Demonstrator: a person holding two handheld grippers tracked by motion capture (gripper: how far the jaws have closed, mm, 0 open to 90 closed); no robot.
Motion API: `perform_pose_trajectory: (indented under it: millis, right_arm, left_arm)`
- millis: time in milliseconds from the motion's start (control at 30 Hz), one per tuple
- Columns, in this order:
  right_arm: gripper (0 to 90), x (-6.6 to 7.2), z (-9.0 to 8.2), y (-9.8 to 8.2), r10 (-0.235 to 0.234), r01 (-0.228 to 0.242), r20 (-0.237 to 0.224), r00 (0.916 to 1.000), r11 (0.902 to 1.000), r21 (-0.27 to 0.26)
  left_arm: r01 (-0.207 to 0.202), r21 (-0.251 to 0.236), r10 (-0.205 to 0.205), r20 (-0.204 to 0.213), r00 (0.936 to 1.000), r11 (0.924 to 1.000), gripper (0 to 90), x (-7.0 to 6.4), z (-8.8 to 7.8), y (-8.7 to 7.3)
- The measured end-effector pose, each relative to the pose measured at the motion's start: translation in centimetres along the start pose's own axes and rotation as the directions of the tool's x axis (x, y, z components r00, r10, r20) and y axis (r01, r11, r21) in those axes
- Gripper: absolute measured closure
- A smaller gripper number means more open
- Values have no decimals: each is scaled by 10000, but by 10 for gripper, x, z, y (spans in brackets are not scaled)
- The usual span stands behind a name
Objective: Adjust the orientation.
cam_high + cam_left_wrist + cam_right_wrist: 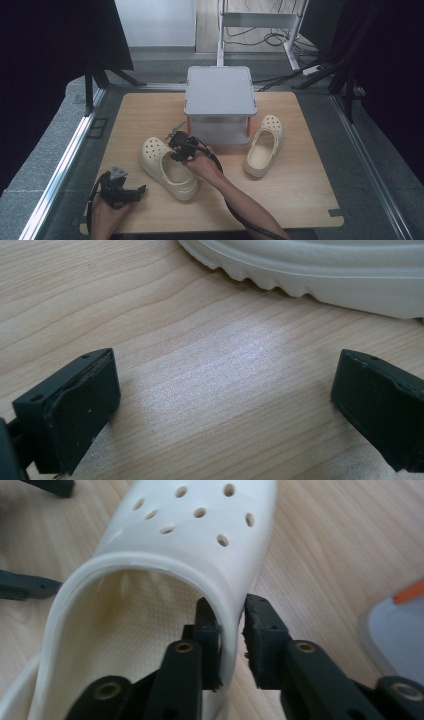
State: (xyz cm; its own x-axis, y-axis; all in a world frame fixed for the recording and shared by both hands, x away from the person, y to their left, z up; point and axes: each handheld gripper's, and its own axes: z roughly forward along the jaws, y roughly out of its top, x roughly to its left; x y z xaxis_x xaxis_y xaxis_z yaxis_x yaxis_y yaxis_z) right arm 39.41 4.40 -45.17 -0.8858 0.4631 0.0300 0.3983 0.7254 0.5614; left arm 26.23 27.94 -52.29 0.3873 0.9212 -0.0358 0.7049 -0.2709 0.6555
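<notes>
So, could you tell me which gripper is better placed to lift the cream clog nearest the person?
The right gripper: its jaws straddle the near clog's side wall, one inside, one outside. The left gripper sits open on the table, beside the clog's sole, holding nothing.

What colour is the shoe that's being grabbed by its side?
Cream-white, with round holes over the toe; the clog shows best in the right gripper view.

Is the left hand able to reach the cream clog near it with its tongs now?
Probably yes. The left tongs stand open on bare table, and nothing lies between them and the clog's sole edge, while the right tongs clamp its side wall.
</notes>
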Motion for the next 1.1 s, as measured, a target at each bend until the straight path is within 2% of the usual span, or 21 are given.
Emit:
perform_pose_trajectory:
  millis: [100, 200, 367, 567, 600, 667, 833, 1000, 1100]
  right_arm:
    - [840, 0, -3, 0, -139, 134, 455, 9989, 9998, 113]
    - [840, -3, -7, -2, -111, 106, 305, 9995, 9998, 165]
    - [841, 2, -20, -7, -352, 346, 352, 9988, 9992, 180]
    - [840, 14, -48, -16, -618, 618, 65, 9981, 9981, -53]
    - [840, 18, -57, -22, -656, 656, 35, 9978, 9978, -45]
    - [840, 19, -61, -25, -696, 696, 26, 9976, 9976, -60]
    - [840, 26, -81, -48, -553, 553, -41, 9985, 9985, -47]
    - [839, 34, -92, -72, -466, 466, 78, 9989, 9989, -37]
    - [839, 38, -97, -88, -309, 309, -16, 9995, 9995, -51]
  left_arm:
    - [2, 1, -2, 2, 10000, 10000, 0, 0, 0, 0]
    - [-9, 6, 9, 5, 10000, 10000, 0, 0, 0, 0]
    - [-29, 1, 29, -2, 10000, 10000, 0, 0, 0, 0]
    - [-13, -3, 13, 5, 10000, 10000, 0, 0, 0, 0]
    - [-17, 0, 17, 6, 10000, 10000, 0, 0, 0, 0]
    - [-16, -1, 16, 6, 10000, 10000, 0, 0, 0, 0]
    - [12, 1, -12, 13, 10000, 10000, 0, 0, 0, 0]
    - [10, -12, -10, -6, 10000, 10000, 0, 0, 0, 0]
    - [-4, 16, 4, -5, 10000, 10000, 0, 0, 0, 0]
